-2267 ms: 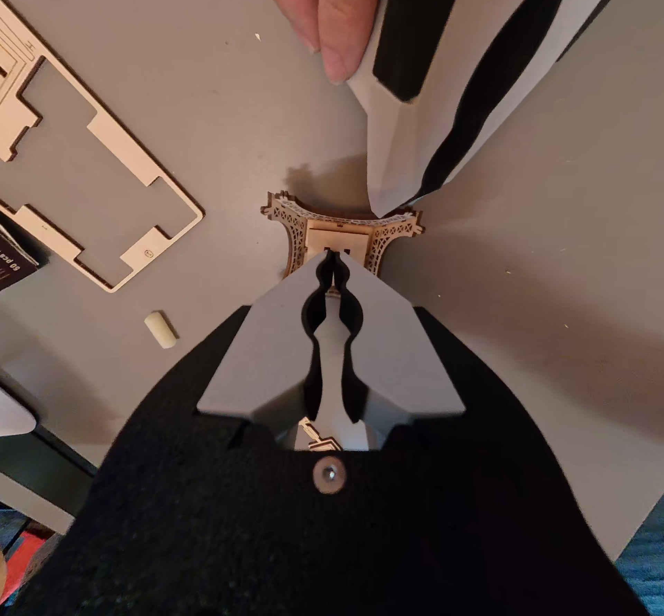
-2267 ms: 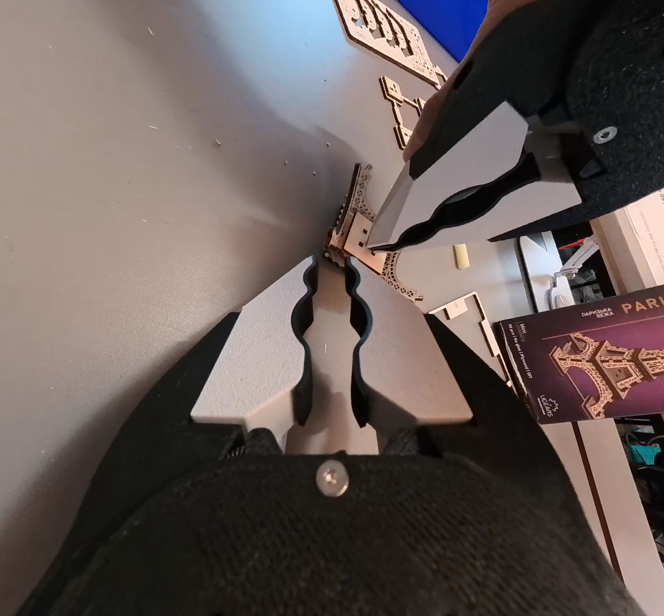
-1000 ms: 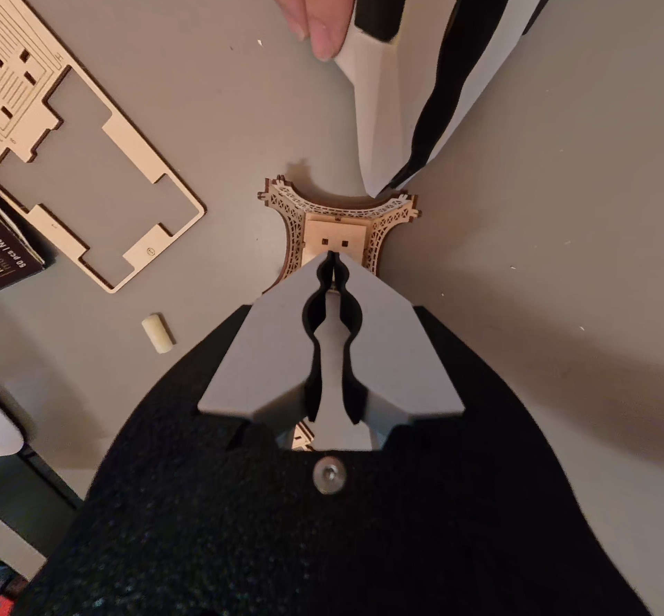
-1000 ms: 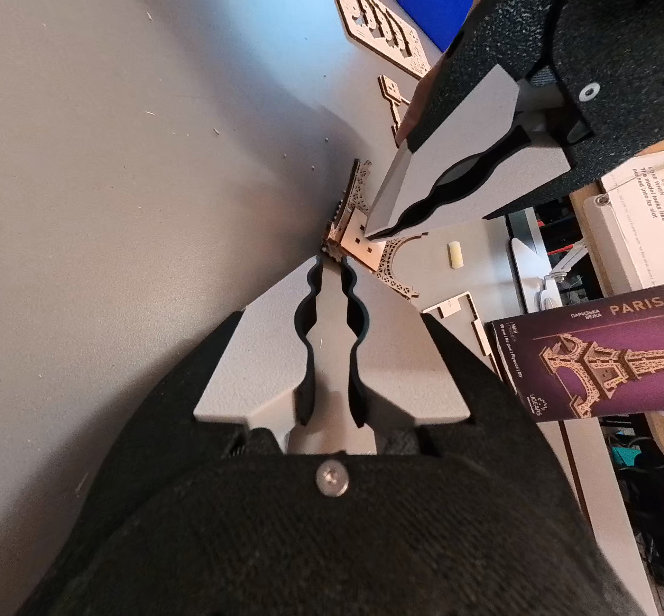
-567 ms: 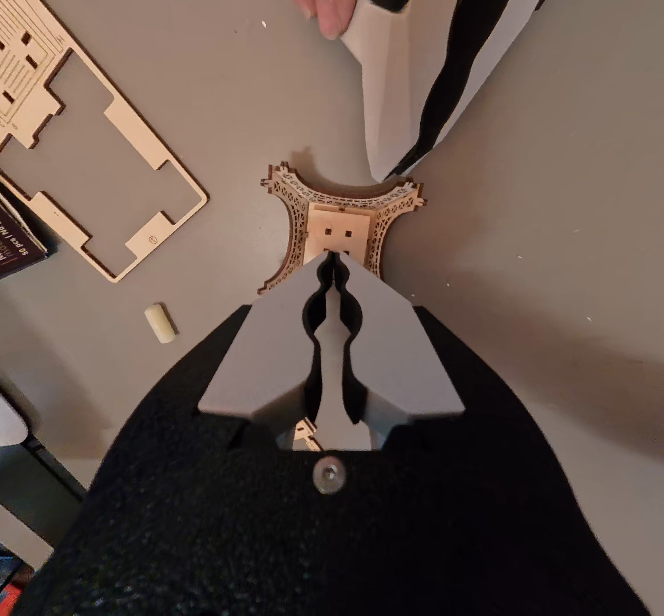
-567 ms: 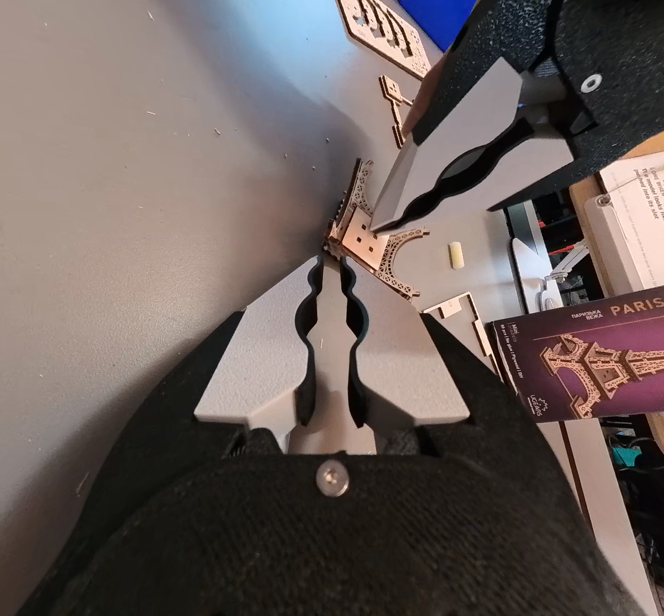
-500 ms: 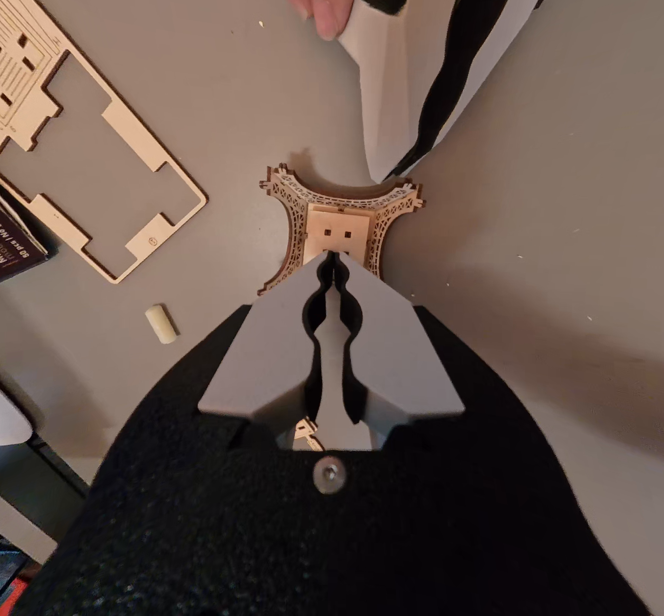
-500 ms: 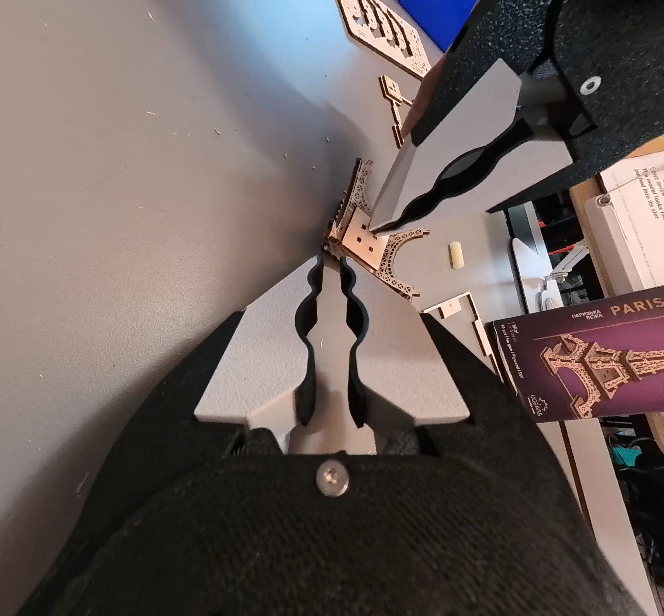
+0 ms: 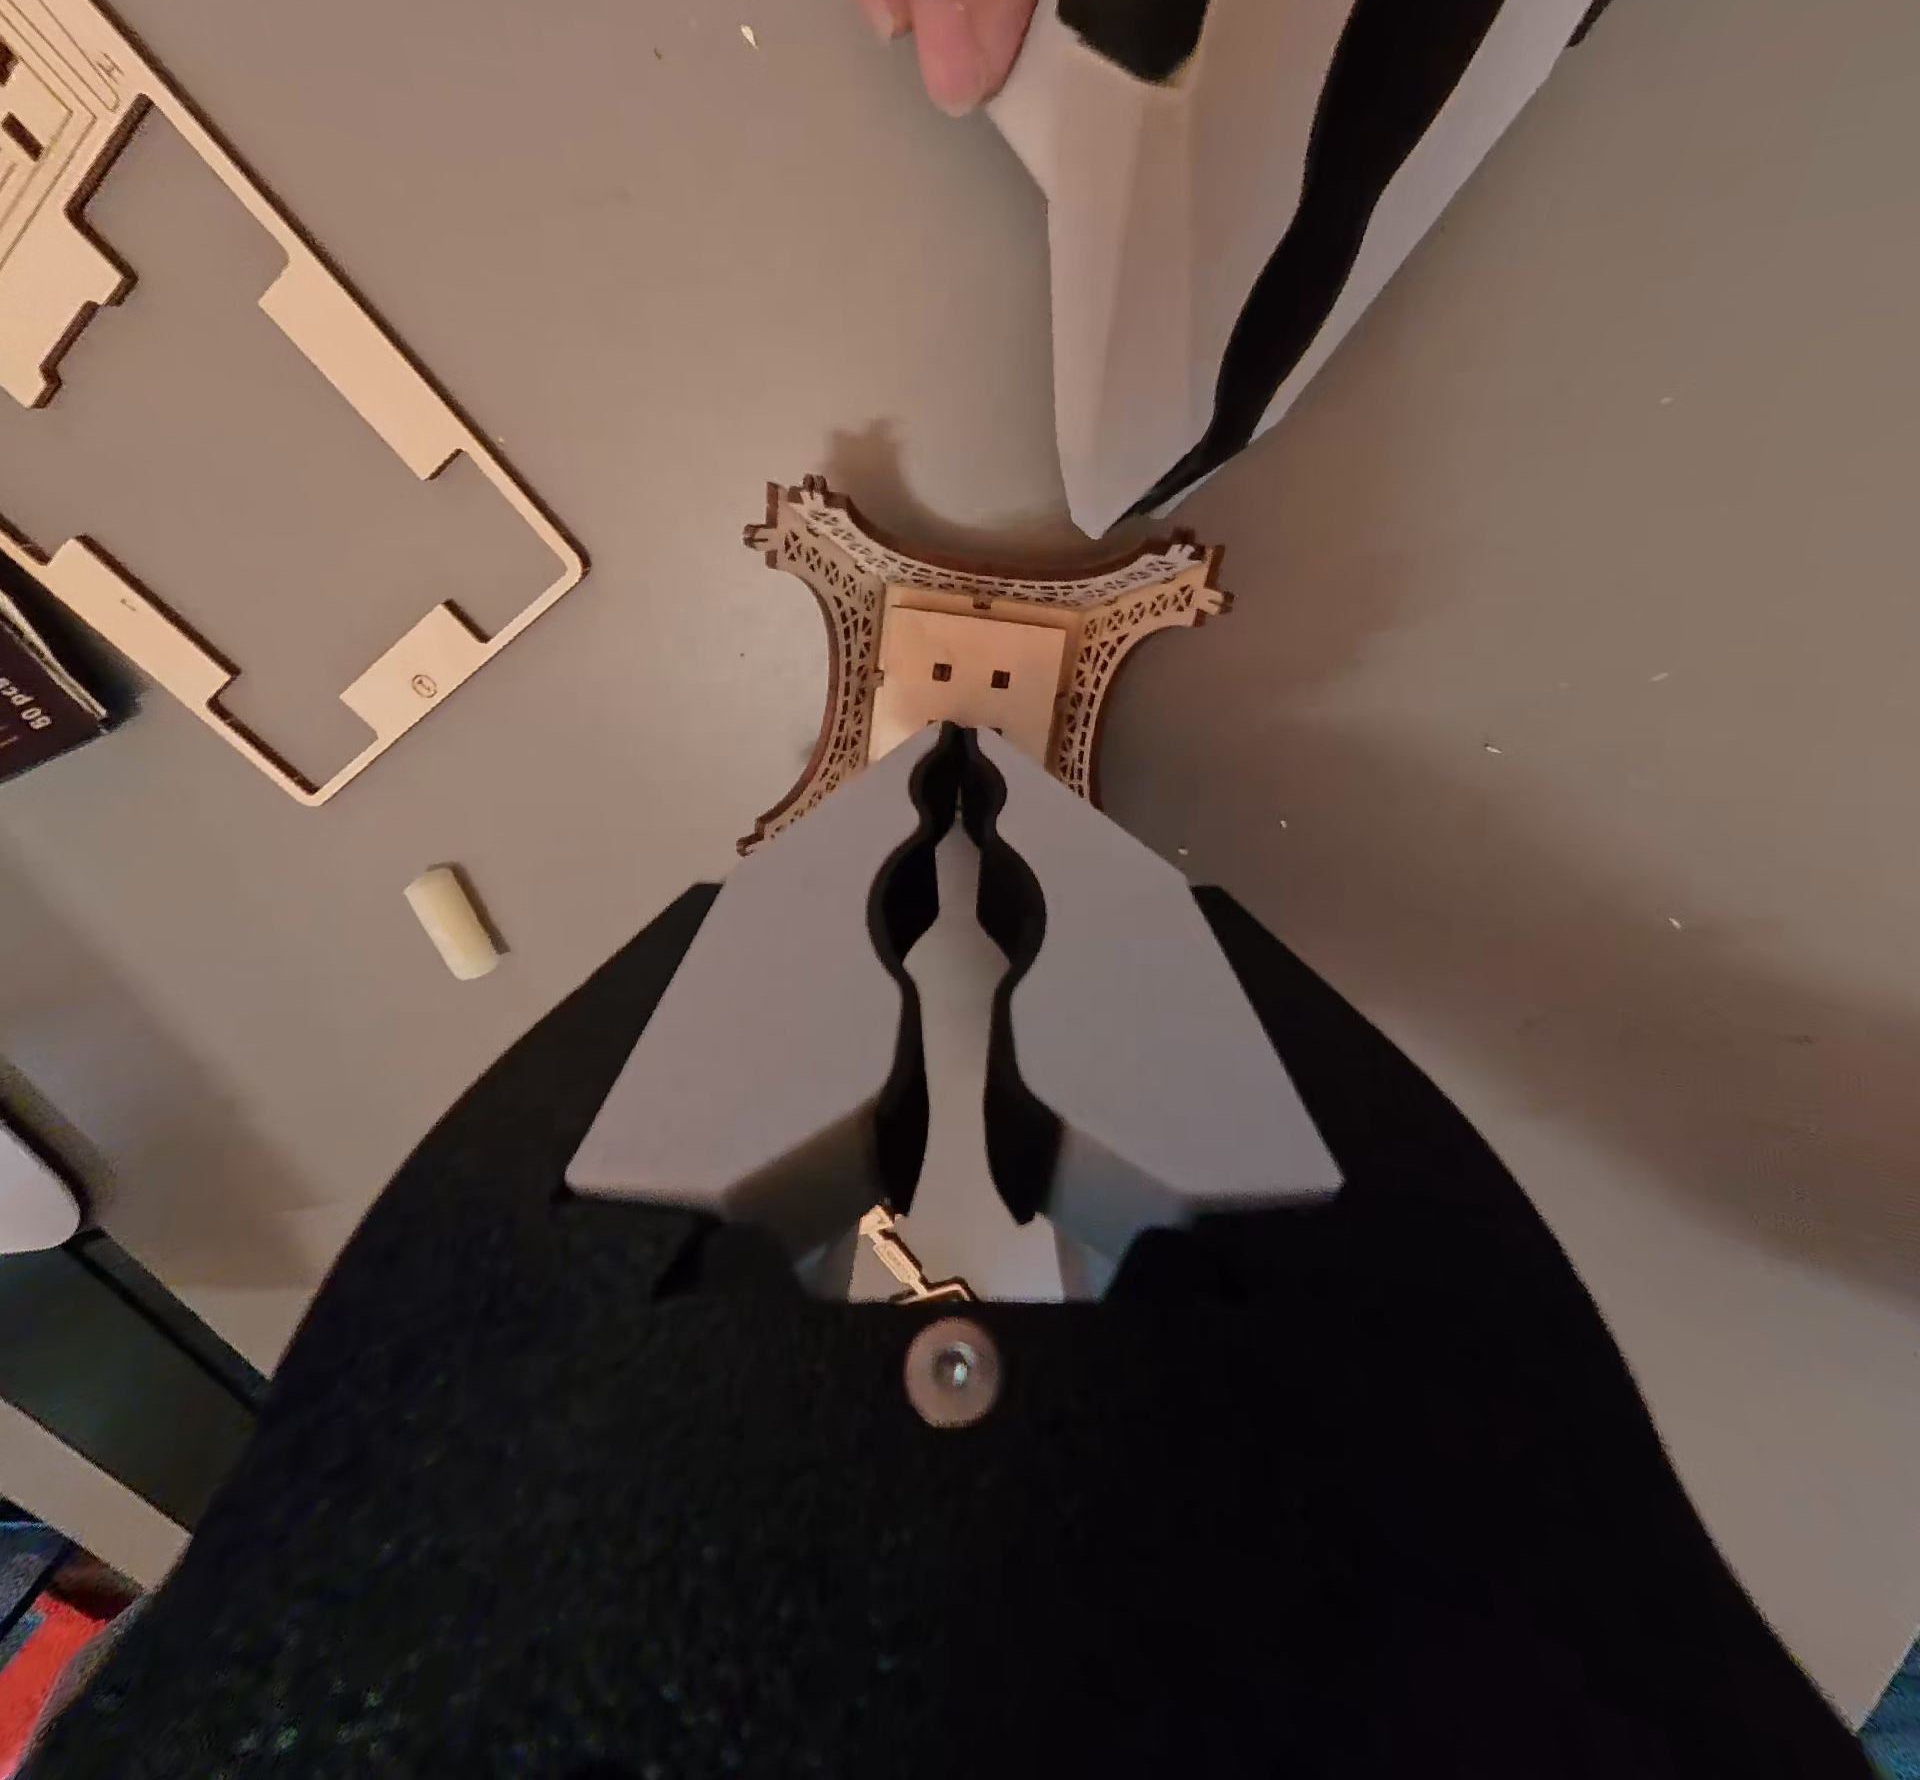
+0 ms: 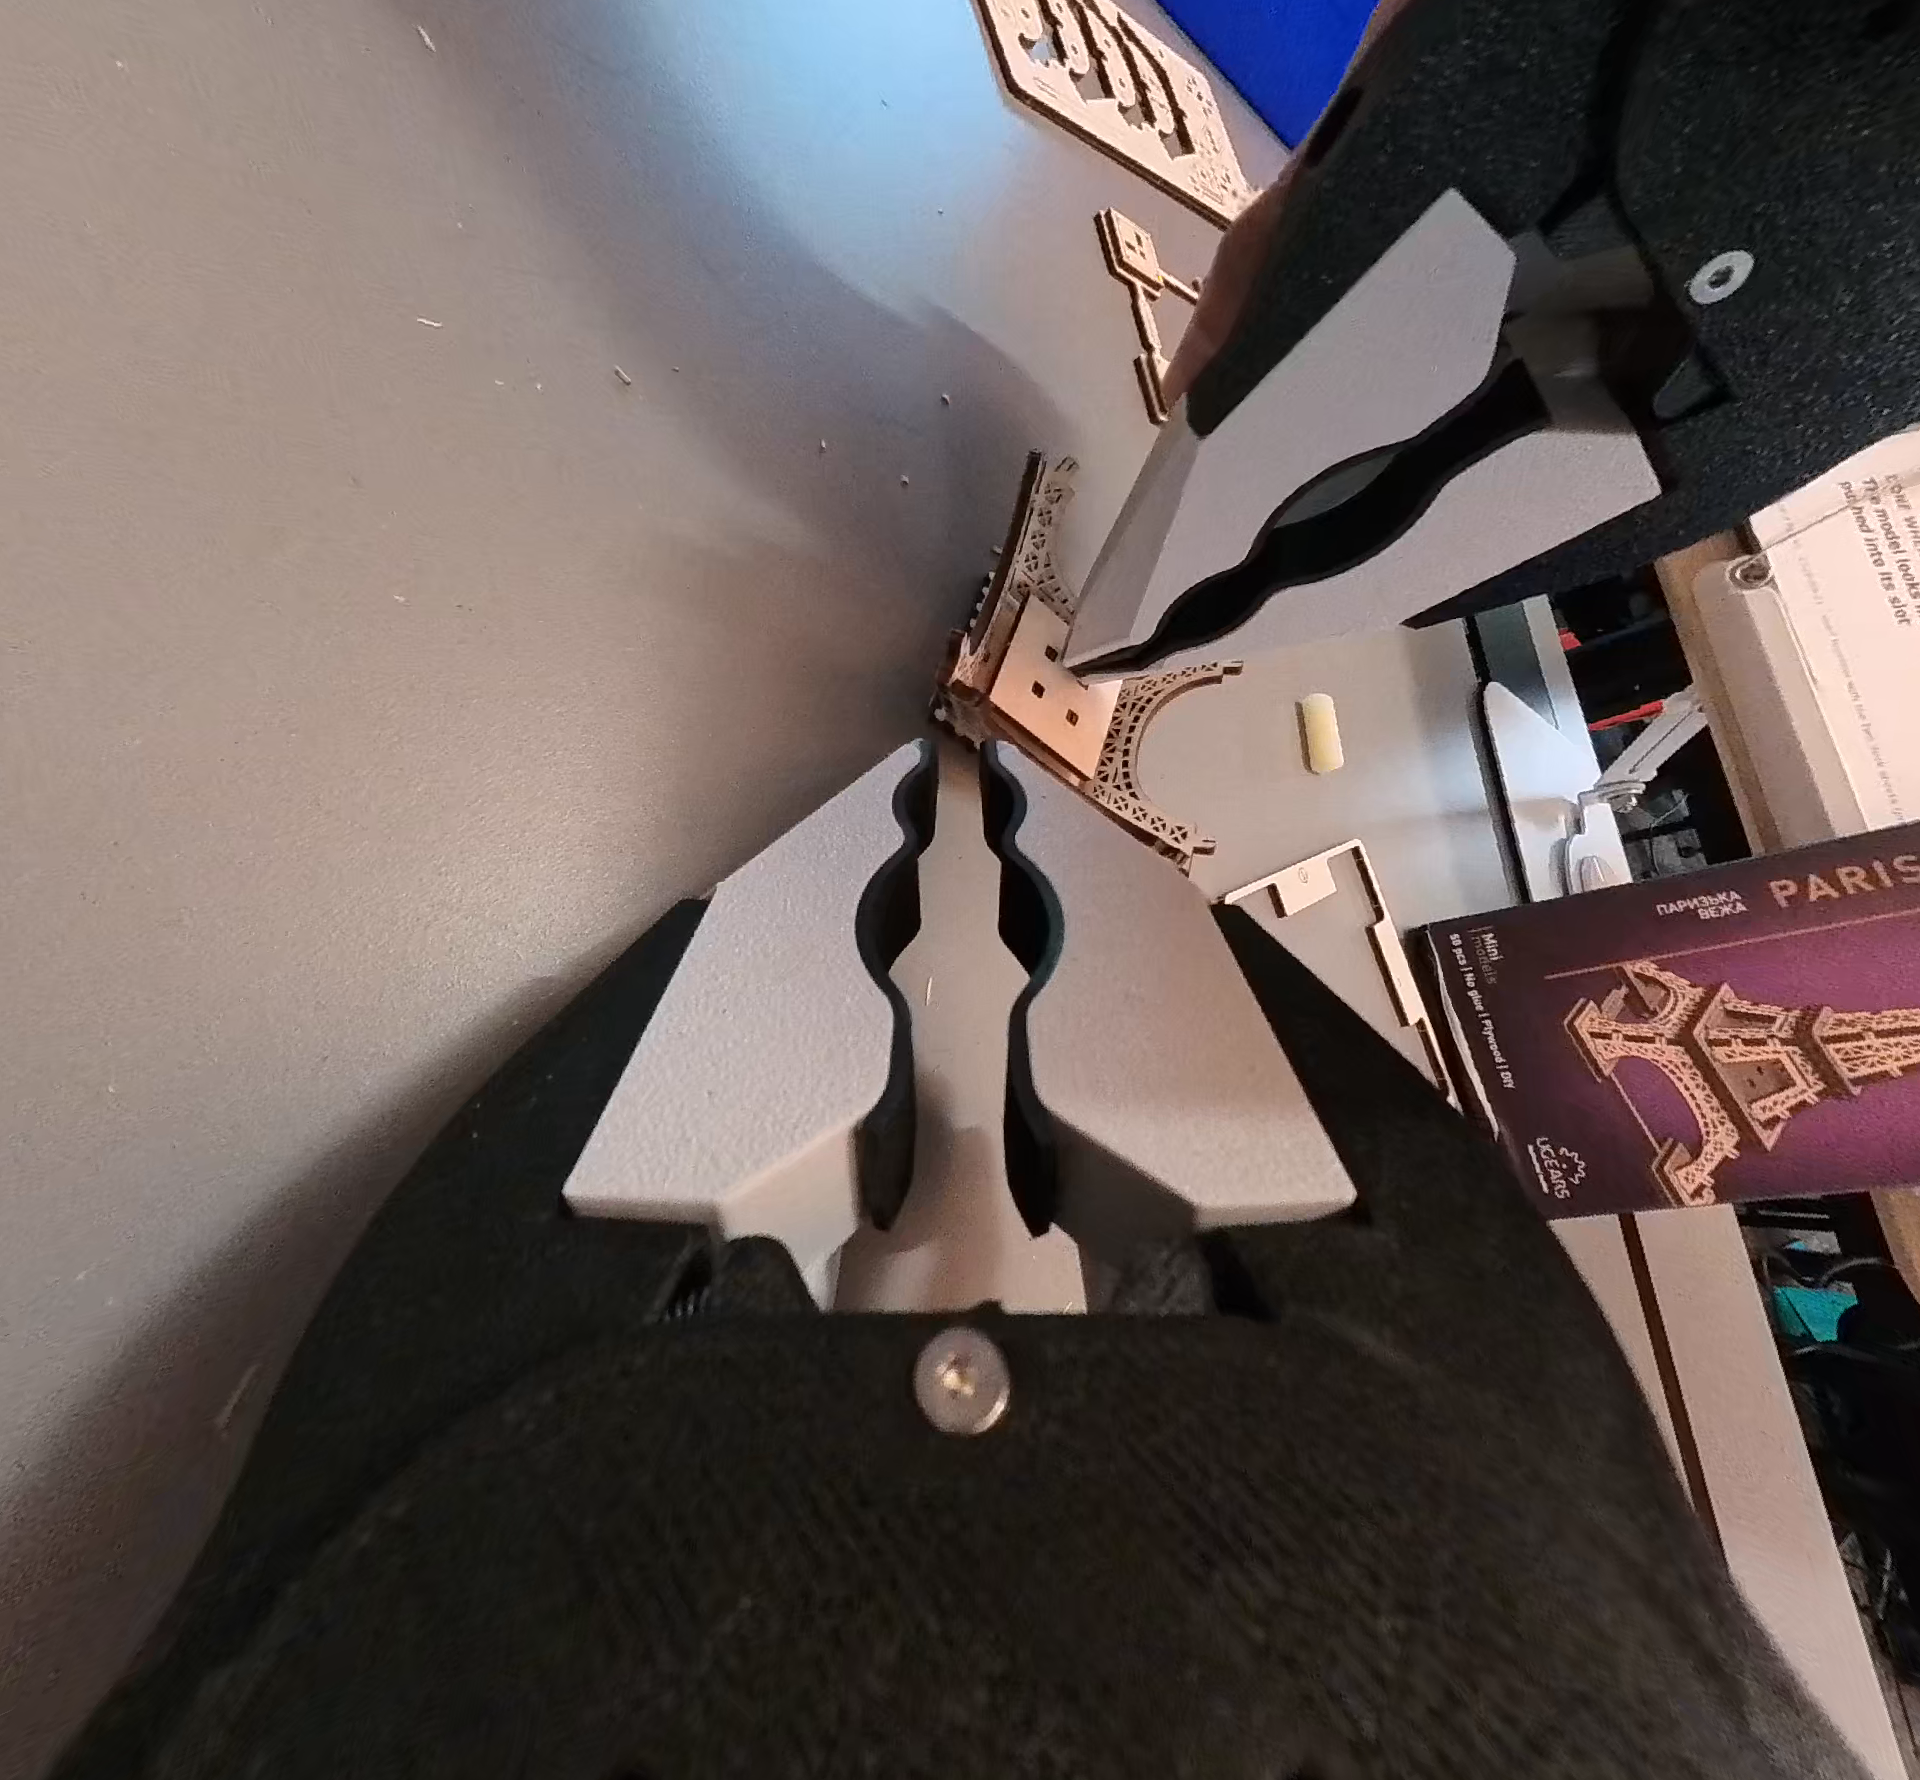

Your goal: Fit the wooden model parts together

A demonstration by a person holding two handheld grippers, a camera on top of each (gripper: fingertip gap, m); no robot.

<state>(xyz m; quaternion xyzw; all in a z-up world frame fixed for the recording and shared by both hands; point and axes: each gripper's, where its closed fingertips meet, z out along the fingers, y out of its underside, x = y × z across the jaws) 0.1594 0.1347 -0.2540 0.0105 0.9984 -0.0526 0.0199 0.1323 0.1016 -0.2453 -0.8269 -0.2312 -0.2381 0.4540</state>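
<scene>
Your left gripper (image 9: 956, 738), fingers nearly closed on nothing visible, pins the pale laser-cut wooden tower base (image 9: 977, 660) to the grey counter (image 9: 1507, 795) while your right gripper (image 10: 958, 762), fingers slightly parted and empty, braces its corner.

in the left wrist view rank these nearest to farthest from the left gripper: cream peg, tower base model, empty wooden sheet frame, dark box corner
1. The tower base model sits right at the tips of the left gripper, just ahead.
2. The cream peg lies on the table to the left, slightly behind the tips.
3. The empty wooden sheet frame is farther left and ahead.
4. The dark box corner is at the far left edge.
</scene>
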